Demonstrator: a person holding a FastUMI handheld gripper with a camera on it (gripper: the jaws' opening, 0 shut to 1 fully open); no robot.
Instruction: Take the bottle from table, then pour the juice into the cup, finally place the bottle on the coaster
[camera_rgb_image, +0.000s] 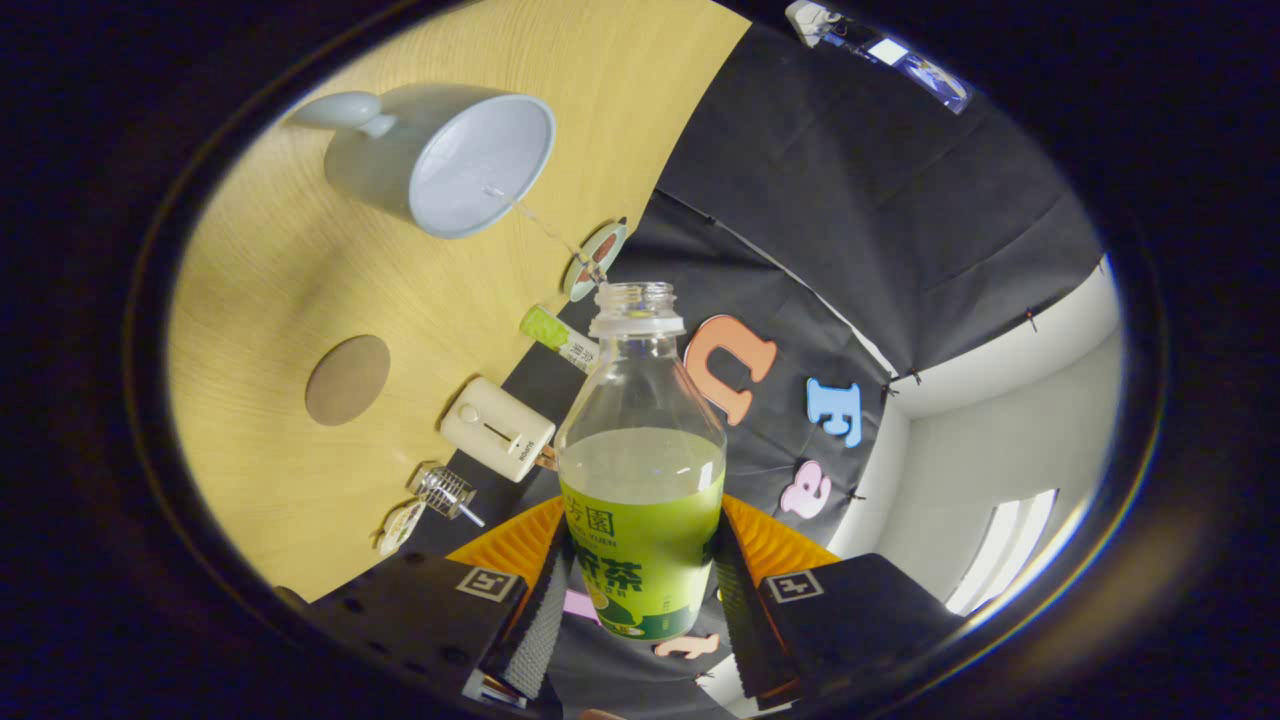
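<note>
Bottle (641, 470) with green Chinese-lettered label, clamped in hand-held gripper (640, 590), cup (445, 160) beyond

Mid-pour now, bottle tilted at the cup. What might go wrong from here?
1. The stream from the bottle is thin and enters the cup close to its rim; a small wobble might spill juice on the table.
2. The gripper is shut on the bottle's label; more tilt might let it slip.
3. The coaster sits near the white device, so setting down could bump it.
</note>
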